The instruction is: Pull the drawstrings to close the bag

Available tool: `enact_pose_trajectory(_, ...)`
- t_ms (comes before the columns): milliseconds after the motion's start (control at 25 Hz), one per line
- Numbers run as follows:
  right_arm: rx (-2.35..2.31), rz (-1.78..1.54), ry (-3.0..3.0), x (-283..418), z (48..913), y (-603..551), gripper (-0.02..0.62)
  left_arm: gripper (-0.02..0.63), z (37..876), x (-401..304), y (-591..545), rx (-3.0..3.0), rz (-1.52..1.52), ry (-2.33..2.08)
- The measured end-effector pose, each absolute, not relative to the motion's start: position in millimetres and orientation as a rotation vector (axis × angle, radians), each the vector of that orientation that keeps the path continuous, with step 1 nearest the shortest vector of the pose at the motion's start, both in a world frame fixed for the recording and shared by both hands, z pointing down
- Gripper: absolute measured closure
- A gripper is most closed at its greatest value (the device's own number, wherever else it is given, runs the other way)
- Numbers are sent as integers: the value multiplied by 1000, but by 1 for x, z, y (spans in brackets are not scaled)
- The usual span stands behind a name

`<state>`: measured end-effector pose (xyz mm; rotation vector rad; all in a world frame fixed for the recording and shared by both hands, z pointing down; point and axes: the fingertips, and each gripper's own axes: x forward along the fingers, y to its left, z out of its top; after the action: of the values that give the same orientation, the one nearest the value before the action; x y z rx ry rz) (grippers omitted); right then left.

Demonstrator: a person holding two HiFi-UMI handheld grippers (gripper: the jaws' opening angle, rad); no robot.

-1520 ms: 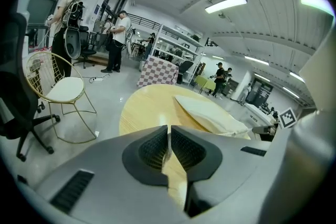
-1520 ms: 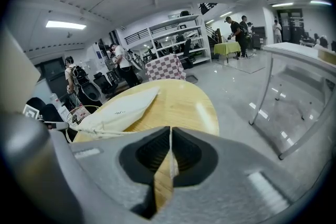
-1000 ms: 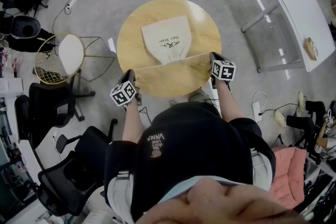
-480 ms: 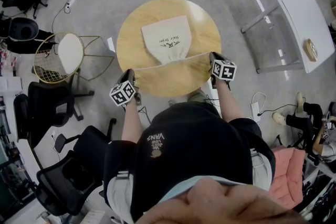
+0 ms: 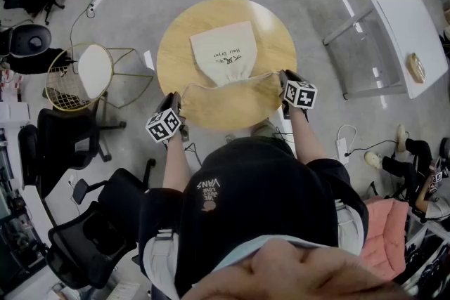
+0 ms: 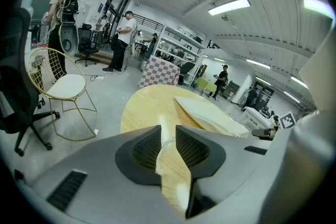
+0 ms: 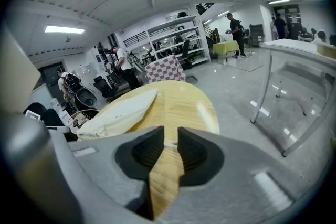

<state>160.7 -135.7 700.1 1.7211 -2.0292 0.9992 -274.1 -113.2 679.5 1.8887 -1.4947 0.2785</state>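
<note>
1. The bag lies flat at the middle of the round table, mouth toward me. Its neck looks puckered, so I judge the closing nearly done.
2. The left cord sags in a curve from the neck to the left claw at the table's lower left edge. The right cord runs straighter to the right claw at the lower right edge.
3. The left claw is spreading. The left cord lies between the pads, but they no longer press it.
4. The right claw pinches the right cord at its tips.
5. To finish well, I would release the right side just as gently, with both claws low by the table edge, so neither cord snags a pad and drags the bag or reopens the neck.
6. Around it, a wire chair stands left of the table, a white desk sits at upper right, and an office chair sits at lower left. All are well apart from the bag. Nothing on the table blocks the claws.
</note>
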Motion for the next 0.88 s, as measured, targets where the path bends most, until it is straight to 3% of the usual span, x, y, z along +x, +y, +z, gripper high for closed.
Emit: enact_pose_trajectory(880, 1709, 931, -2128, 141, 676, -142, 528, 525, 655, -253, -123, 2011, 268, -1466)
